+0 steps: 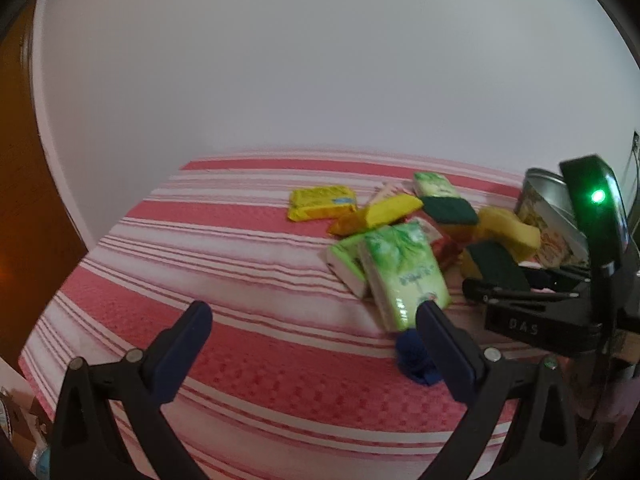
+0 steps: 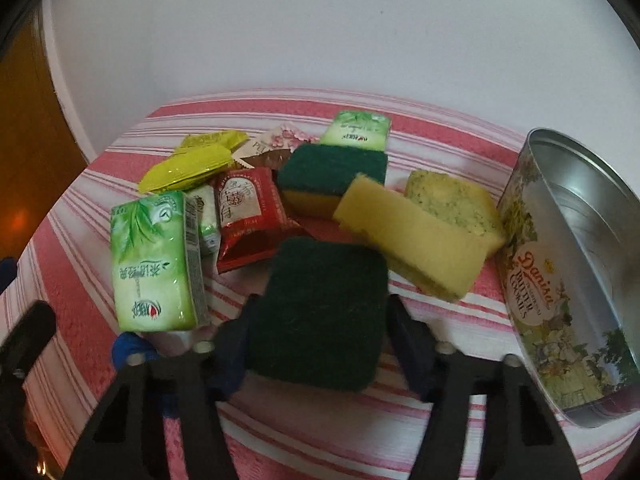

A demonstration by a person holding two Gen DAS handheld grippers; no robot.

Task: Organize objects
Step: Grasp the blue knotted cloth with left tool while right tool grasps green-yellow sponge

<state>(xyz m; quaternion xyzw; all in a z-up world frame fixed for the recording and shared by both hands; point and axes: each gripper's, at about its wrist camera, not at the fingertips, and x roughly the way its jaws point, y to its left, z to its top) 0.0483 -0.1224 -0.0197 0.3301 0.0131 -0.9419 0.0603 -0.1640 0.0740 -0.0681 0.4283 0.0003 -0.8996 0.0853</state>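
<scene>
Two views show one cluttered pile on a red-and-white striped bed (image 1: 224,264).

From the left wrist camera, the left gripper (image 1: 308,316) hangs with its fingers spread wide and nothing between them. Its right-hand finger tip sits just at the near end of a green tissue pack (image 1: 404,272), which leans on a second pack beside it. A blue scrap (image 1: 412,360) lies on the bed just beside that finger. Farther back are a yellow packet (image 1: 320,202), sponges and snack wrappers, all bunched toward the bed's right side. The right gripper (image 1: 532,292) reaches in from the right edge, with a tin (image 1: 544,204) behind it.

From the right wrist camera, the right gripper (image 2: 318,320) has its fingers set on either side of a green-topped sponge (image 2: 320,312). They look closed onto it, though I cannot see whether it is lifted clear of the bed. Behind it a yellow sponge (image 2: 408,240) leans on another sponge, a red packet (image 2: 248,216) lies left of centre, and the tissue pack (image 2: 154,260) stands to the left. The open tin (image 2: 568,264) lies tilted at the bed's right edge, mouth upward.

Risks, as I judge them: the sponge is soft, so a shallow pinch could let it slip out on the way to the tin. Swinging it right could knock the leaning yellow sponge over. The tilted tin could roll if nudged on the soft bed.
</scene>
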